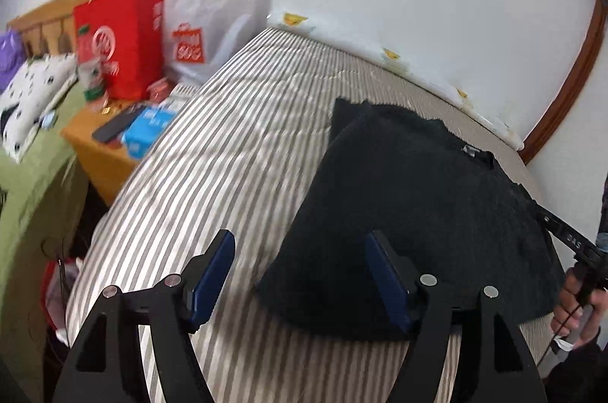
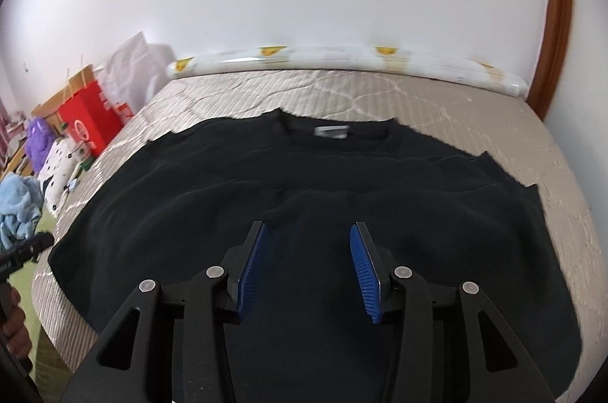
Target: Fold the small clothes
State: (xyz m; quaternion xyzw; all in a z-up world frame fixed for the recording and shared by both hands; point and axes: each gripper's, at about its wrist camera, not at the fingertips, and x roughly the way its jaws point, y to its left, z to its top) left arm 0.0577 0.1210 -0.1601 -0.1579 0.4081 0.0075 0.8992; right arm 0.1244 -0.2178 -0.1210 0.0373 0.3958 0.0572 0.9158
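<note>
A black sweatshirt [image 2: 304, 175] lies spread flat on the striped bed cover [image 2: 456, 106], its collar label [image 2: 331, 131] toward the wall. My right gripper [image 2: 307, 236] hovers over the garment's lower middle, open, with nothing between its blue pads. In the left wrist view the same sweatshirt [image 1: 418, 194] lies to the right. My left gripper [image 1: 300, 274] stands open at its left edge, one finger over the fabric and the other over the bare bed cover [image 1: 228, 156]. The right gripper's body and a hand [image 1: 581, 308] show at the far right edge.
A red paper bag [image 1: 121, 38] and a white plastic bag [image 1: 212, 19] stand left of the bed by an orange table [image 1: 98, 144] with small items. A white bolster [image 2: 342, 59] lines the wall. A light blue cloth [image 2: 17, 209] lies at the left.
</note>
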